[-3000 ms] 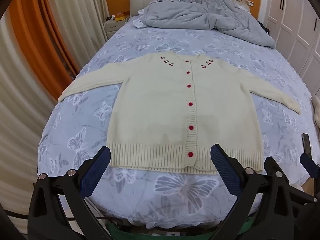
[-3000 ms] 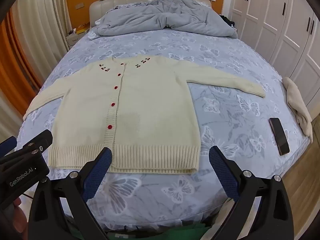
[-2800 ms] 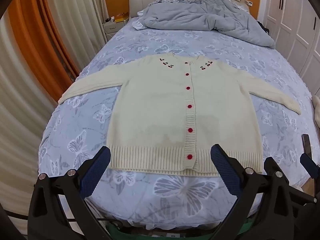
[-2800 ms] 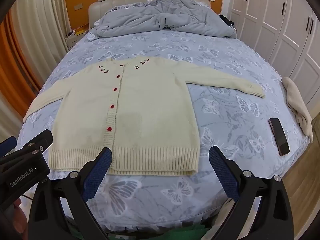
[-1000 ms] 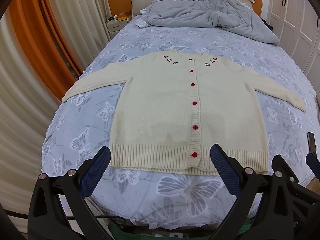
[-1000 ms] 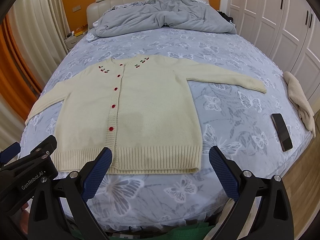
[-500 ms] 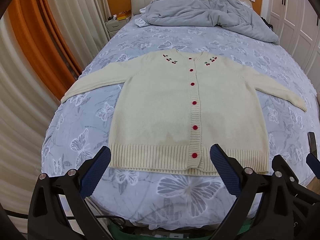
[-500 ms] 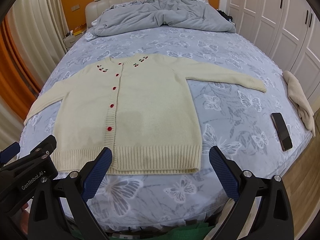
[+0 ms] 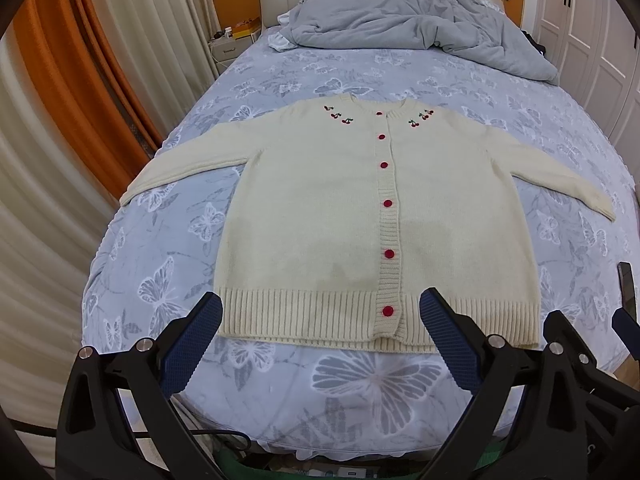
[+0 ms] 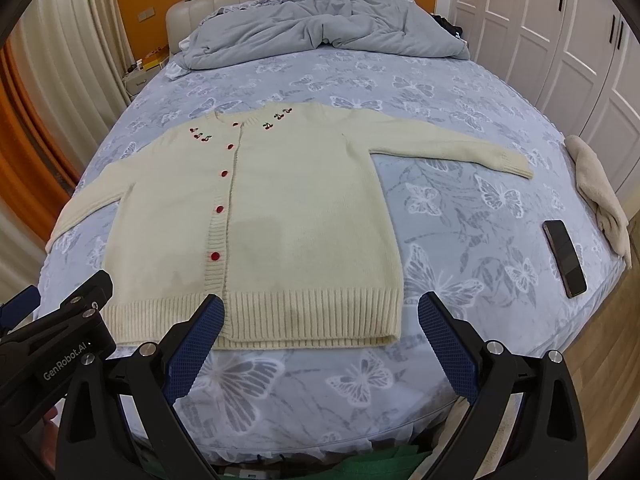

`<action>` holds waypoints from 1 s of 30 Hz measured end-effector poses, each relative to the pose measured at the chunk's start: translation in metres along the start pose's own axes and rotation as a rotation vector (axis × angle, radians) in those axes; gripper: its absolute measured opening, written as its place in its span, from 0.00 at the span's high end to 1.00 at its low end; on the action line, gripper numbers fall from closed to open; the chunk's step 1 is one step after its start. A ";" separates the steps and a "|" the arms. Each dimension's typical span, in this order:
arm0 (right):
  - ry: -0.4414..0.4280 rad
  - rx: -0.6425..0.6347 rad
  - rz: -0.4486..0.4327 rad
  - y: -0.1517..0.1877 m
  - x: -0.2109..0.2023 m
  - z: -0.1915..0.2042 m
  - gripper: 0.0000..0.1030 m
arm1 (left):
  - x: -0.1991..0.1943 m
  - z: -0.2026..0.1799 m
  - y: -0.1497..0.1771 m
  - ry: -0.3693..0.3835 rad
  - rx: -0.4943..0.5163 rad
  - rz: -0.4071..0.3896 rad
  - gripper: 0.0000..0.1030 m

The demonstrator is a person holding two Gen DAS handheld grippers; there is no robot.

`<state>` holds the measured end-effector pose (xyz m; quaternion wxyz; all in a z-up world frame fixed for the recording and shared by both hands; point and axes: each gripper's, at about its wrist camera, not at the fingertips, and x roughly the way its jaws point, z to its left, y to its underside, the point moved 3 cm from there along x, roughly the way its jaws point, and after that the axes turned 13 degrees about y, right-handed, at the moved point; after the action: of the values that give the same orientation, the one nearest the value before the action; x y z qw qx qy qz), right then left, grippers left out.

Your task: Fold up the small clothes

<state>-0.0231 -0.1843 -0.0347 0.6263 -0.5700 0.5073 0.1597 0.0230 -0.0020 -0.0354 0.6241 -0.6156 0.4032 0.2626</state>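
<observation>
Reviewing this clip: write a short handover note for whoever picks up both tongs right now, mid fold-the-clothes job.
Left tongs: open, empty, hovering just short of the hem.
Right tongs: open, empty, likewise over the hem on the other side.
Cream knitted cardigan with red buttons: lies flat, face up, buttoned, both sleeves spread out, on the blue butterfly-print bedsheet.
Nearby: a black phone and a crumpled beige cloth at the bed's right edge; a rumpled grey duvet at the headboard.
Done: cardigan laid out.
Left: every fold; sleeves inward would probably come first.
</observation>
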 end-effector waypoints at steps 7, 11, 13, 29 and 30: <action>0.003 0.005 0.019 0.001 0.006 0.003 0.07 | 0.011 -0.005 -0.001 -0.007 0.003 0.017 0.06; -0.071 -0.011 0.021 -0.002 0.020 0.003 0.07 | 0.022 -0.001 0.000 0.046 -0.033 0.051 0.05; -0.117 0.022 0.039 -0.009 0.042 -0.012 0.07 | 0.031 0.008 0.000 0.105 -0.094 0.088 0.05; -0.063 0.902 0.170 -0.139 0.349 -0.318 0.22 | 0.077 0.039 -0.011 0.079 -0.176 0.131 0.05; -0.061 0.948 0.189 -0.141 0.366 -0.328 0.22 | 0.080 0.039 -0.013 0.070 -0.167 0.137 0.05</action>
<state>0.0971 -0.6522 -0.2023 0.8144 -0.1682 0.5551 -0.0164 0.0838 0.0216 -0.0976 0.5367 -0.6453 0.4427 0.3155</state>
